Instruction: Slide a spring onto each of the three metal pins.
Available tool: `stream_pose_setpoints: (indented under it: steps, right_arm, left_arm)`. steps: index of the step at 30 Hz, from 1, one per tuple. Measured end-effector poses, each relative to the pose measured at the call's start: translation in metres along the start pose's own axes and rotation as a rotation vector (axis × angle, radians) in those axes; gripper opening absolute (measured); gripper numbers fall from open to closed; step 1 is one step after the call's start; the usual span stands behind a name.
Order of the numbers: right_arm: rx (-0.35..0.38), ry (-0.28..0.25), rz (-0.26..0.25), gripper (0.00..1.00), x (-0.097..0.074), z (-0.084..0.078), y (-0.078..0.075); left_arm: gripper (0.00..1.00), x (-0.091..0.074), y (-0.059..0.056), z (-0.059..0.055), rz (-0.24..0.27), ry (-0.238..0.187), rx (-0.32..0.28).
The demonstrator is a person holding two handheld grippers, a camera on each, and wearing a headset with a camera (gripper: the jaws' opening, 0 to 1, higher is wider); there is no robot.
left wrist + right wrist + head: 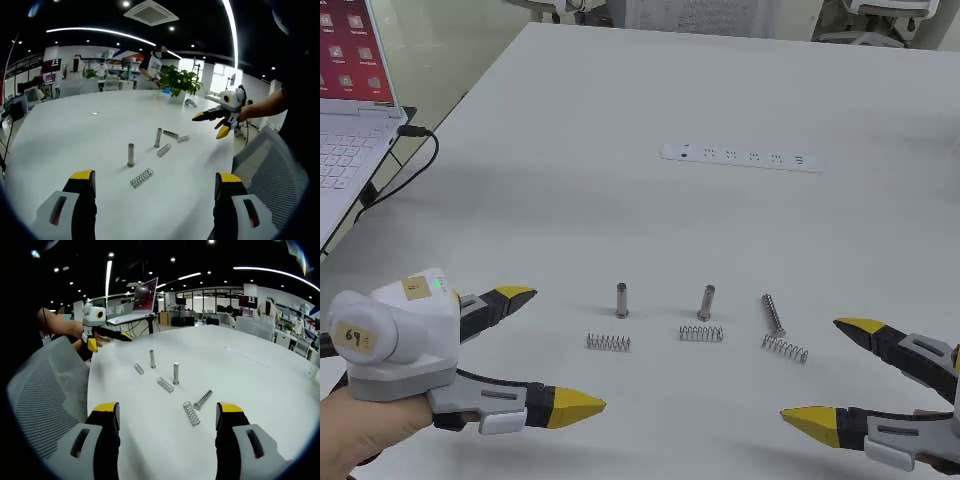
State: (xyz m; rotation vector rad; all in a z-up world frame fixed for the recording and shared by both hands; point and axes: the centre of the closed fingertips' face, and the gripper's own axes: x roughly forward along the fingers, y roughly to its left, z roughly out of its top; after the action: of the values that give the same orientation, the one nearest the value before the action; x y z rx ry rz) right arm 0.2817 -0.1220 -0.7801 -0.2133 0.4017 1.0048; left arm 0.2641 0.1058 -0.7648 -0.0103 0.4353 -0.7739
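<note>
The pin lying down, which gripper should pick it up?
Probably right. The tipped pin and its spring lie nearest the open right gripper; the left gripper is over by the farthest upright pin.

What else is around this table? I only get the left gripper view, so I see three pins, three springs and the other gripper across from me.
Observer: An open laptop stands on the person's left, beside the table.
Operator: Is anything plugged into it?
Observer: Yes, a black cable leaves its near corner and drops past the table's edge.
Operator: Does my own gripper carry any marking?
Observer: The head view shows a round tag reading 69 on the back of the left gripper.
</note>
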Motion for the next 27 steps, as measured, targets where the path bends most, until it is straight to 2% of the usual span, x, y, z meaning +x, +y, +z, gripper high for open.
stream_pose_setpoints:
  steps: [18, 22, 23, 27]
  right_arm:
    - [0.004, 0.018, 0.045, 0.84, 0.004, -0.007, 0.013]
    - [0.011, 0.021, 0.046, 0.83, 0.004, -0.008, 0.014]
    - [0.009, 0.028, 0.047, 0.83, 0.003, -0.009, 0.014]
    - [0.012, 0.02, 0.037, 0.81, 0.003, -0.005, 0.011]
  left_arm:
    - [0.98, -0.002, -0.001, -0.007, -0.014, 0.014, 0.03]
    - [0.98, 0.0, -0.003, -0.004, -0.03, 0.018, 0.028]
    - [0.98, 0.0, -0.004, -0.001, -0.029, 0.012, 0.047]
    - [0.98, 0.001, -0.003, 0.005, -0.028, -0.007, 0.039]
